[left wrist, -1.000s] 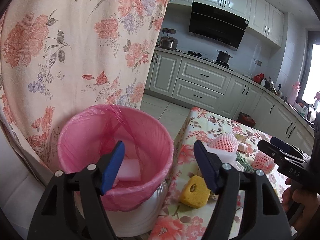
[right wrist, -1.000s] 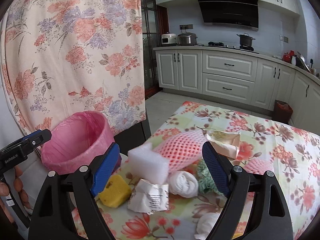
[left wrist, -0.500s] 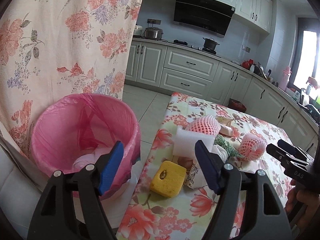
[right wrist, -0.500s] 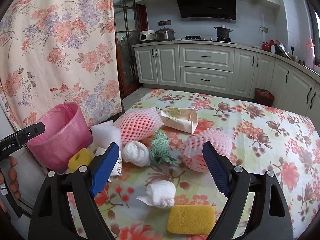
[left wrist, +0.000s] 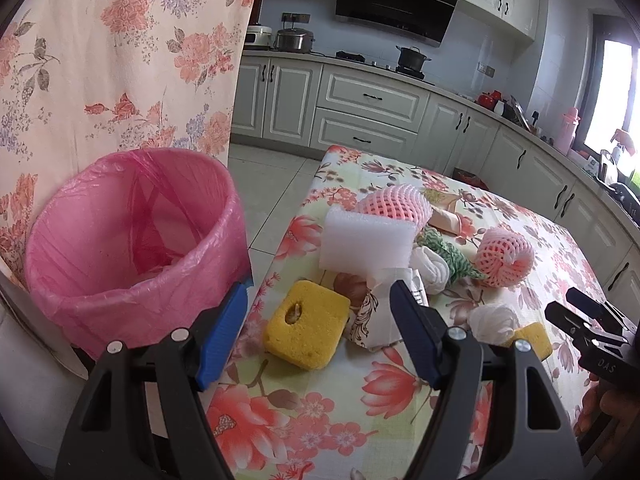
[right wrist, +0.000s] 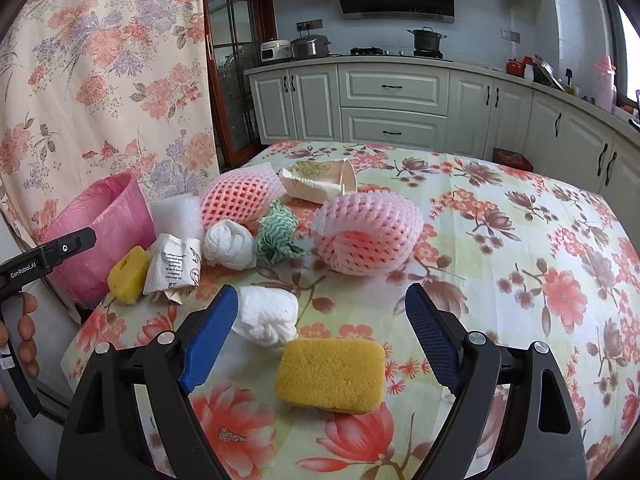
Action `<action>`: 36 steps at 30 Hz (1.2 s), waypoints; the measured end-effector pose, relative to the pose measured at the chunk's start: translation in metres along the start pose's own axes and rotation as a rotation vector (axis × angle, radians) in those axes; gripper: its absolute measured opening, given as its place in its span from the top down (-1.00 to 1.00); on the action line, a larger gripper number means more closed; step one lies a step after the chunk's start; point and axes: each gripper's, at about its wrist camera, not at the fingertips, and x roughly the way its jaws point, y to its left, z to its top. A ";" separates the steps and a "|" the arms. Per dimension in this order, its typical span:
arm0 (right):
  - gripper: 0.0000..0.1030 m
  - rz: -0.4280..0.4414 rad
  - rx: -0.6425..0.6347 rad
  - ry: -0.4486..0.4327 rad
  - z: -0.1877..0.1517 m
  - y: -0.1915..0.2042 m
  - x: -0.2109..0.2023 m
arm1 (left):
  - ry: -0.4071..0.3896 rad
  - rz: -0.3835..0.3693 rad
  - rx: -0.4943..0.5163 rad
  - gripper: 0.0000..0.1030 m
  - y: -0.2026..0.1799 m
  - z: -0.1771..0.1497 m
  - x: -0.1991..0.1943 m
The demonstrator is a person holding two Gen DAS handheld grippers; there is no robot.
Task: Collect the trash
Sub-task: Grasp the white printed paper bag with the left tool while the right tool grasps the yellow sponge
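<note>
A pink-lined trash bin stands off the table's left edge; it also shows in the right wrist view. My left gripper is open and empty, above a yellow sponge with a hole at the table's left edge. My right gripper is open and empty, over a second yellow sponge and a white tissue wad. Behind lie a white foam block, a crumpled printed wrapper, two pink foam nets, a green cloth scrap and a paper cup.
The table has a floral cloth. A floral curtain hangs behind the bin. Kitchen cabinets run along the back wall, with tiled floor between them and the table.
My left gripper has swung right from above the bin to the table's edge. My right gripper has pulled back and to the right, bringing the near sponge and tissue wad into view.
</note>
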 end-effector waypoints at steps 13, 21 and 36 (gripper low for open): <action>-0.57 -0.016 0.001 0.082 -0.023 -0.006 0.016 | 0.033 -0.011 0.004 -0.38 -0.006 -0.006 0.017; -0.57 -0.029 -0.013 0.135 -0.030 -0.005 0.025 | 0.048 -0.074 0.038 -0.38 -0.030 -0.005 0.030; -0.26 -0.025 -0.030 0.201 -0.035 -0.002 0.036 | 0.107 -0.127 0.081 -0.47 -0.066 -0.006 0.067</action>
